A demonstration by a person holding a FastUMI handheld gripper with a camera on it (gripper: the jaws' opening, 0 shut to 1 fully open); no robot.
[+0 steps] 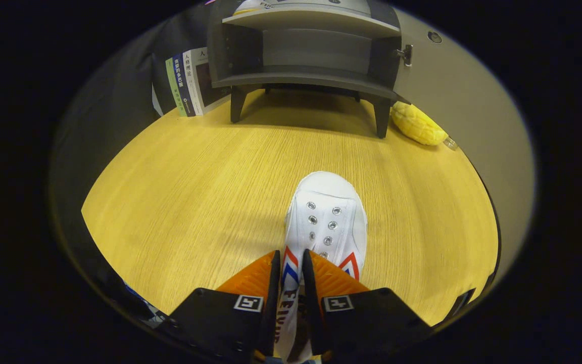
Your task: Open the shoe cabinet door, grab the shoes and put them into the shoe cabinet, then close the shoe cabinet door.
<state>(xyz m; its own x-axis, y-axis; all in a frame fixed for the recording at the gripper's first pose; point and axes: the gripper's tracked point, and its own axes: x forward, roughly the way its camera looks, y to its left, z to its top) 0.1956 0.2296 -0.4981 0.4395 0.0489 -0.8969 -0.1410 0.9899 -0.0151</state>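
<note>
Gripper jaws clamped on the side wall of a white canvas shoe with metal eyelets and red-blue stripes, toe pointing ahead over the yellow wood-grain counter. Beyond it stands a dark grey shoe cabinet on short legs, its door swung open to the right. Upright books beside the cabinet's left; a yellow bumpy object lies near its right leg.

Staged booth mocked up as home entryway: wood-grain tabletop served as floor; small grey shoe cabinet stood open at 12 o'clock; books leaned at 11; yellow plush toy lay at 1.
</note>
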